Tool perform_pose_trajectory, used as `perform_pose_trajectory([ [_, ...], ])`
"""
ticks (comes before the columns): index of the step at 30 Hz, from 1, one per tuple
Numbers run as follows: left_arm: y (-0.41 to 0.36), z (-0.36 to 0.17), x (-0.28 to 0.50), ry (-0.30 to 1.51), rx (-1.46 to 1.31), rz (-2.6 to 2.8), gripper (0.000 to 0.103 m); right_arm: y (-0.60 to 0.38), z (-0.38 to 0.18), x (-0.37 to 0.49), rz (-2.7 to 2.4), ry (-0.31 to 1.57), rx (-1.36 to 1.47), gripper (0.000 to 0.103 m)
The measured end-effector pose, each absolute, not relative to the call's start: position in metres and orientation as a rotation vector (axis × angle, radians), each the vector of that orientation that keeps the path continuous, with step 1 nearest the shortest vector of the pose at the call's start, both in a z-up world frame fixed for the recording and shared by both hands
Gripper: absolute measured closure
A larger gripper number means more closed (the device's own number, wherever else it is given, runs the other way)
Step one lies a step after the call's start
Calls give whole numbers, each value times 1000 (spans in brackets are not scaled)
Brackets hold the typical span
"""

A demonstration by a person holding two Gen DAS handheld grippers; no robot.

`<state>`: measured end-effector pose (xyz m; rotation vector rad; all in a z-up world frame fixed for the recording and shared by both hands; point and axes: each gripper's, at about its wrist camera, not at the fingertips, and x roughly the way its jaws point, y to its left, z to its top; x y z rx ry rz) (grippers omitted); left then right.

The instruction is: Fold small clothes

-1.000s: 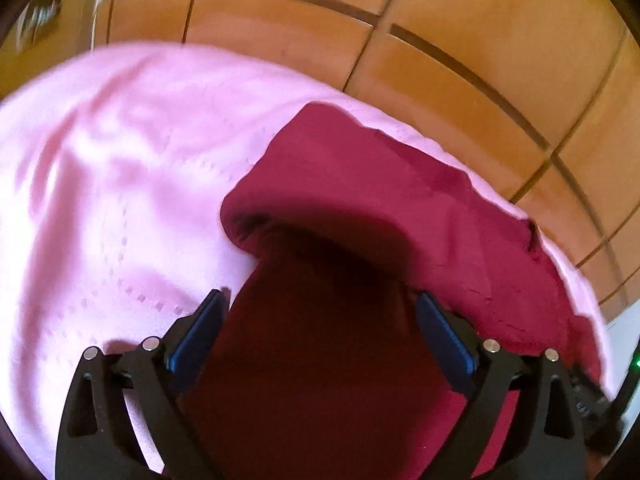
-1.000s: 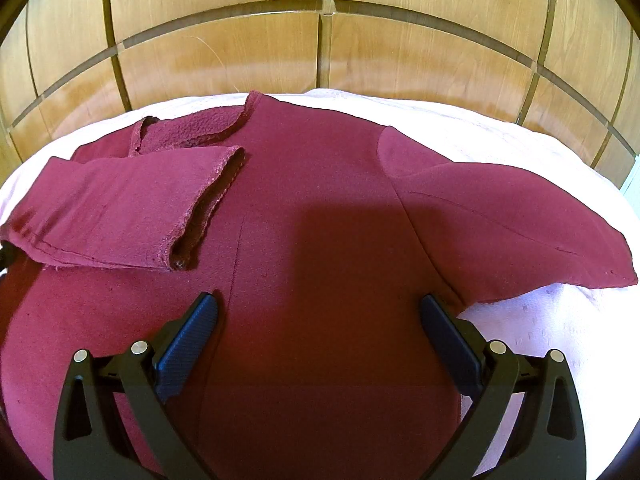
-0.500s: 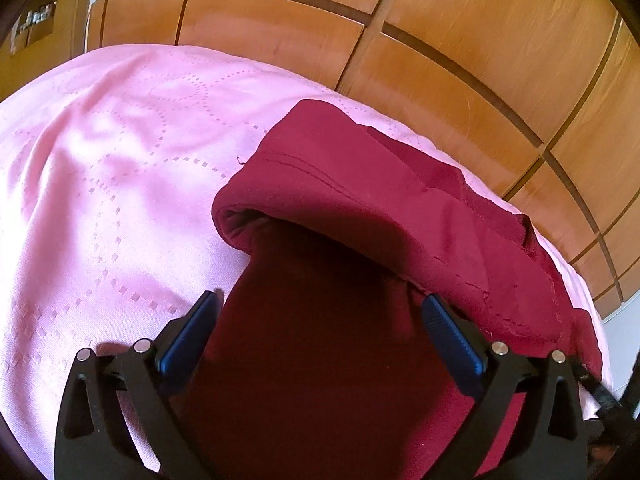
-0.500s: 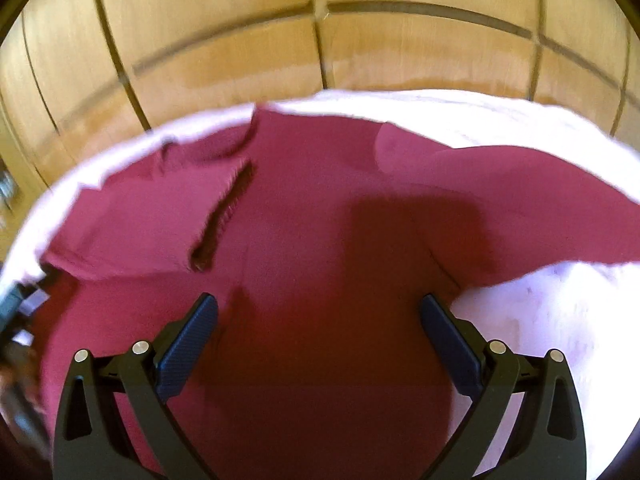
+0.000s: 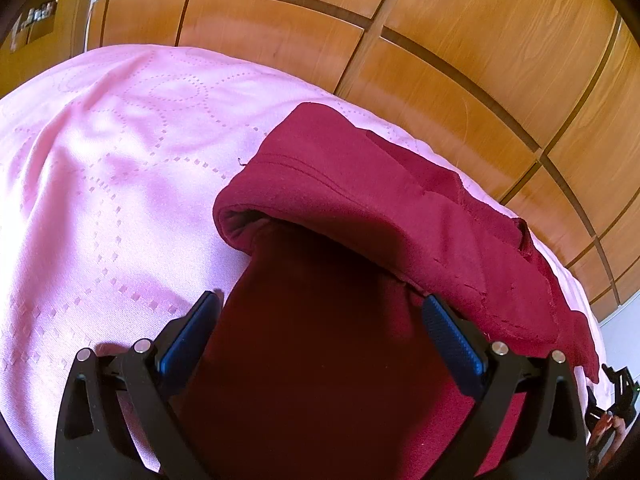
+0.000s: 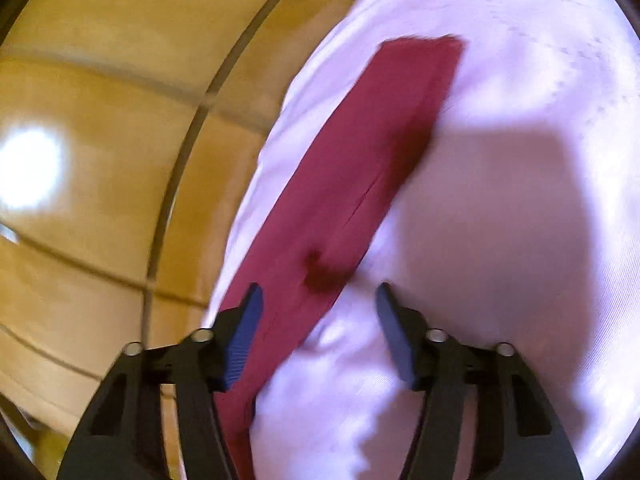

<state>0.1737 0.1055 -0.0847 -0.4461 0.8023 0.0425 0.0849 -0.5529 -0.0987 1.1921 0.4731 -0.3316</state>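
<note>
Garment: dark red top (image 5: 360, 208) lies on the pink bedspread (image 5: 100, 168), one sleeve folded across the body.
Left gripper (image 5: 320, 320): jaws wide apart over the garment's lower body; pads clear of the fabric, nothing held.
Right gripper (image 6: 318, 304): jaws closing, partly open; the outstretched sleeve (image 6: 372, 152) runs between them, pads not yet pressing on it. View blurred.
Background: wooden wardrobe panels (image 5: 460, 40) stand behind the bed.

Each claw, left claw (image 5: 322, 322) and right claw (image 6: 318, 314), has black cut-out arms, silver rivets and ribbed blue pads (image 5: 450, 338).
</note>
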Motion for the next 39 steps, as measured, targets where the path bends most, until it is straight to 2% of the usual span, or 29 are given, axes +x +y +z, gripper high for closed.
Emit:
perform_pose_trajectory([
  [2, 106, -85, 173, 802, -446, 42, 3, -565, -106, 84, -359, 441, 1246, 67],
  [4, 106, -85, 173, 802, -447, 42, 3, -576, -113, 85, -380, 405, 1310, 72],
  [16, 105, -85, 174, 786, -449, 40, 3, -613, -114, 109, -473, 365, 1363, 74],
  [20, 104, -86, 175, 781, -445, 40, 3, -617, -116, 110, -497, 407, 1304, 93],
  [24, 104, -86, 176, 779, -443, 40, 3, -623, -114, 103, -491, 414, 1312, 93],
  [31, 105, -86, 176, 771, -454, 34, 2, -597, -76, 118, -512, 473, 1047, 93],
  [39, 107, -85, 174, 762, -470, 26, 2, -513, -24, 155, -385, 513, 732, 93],
])
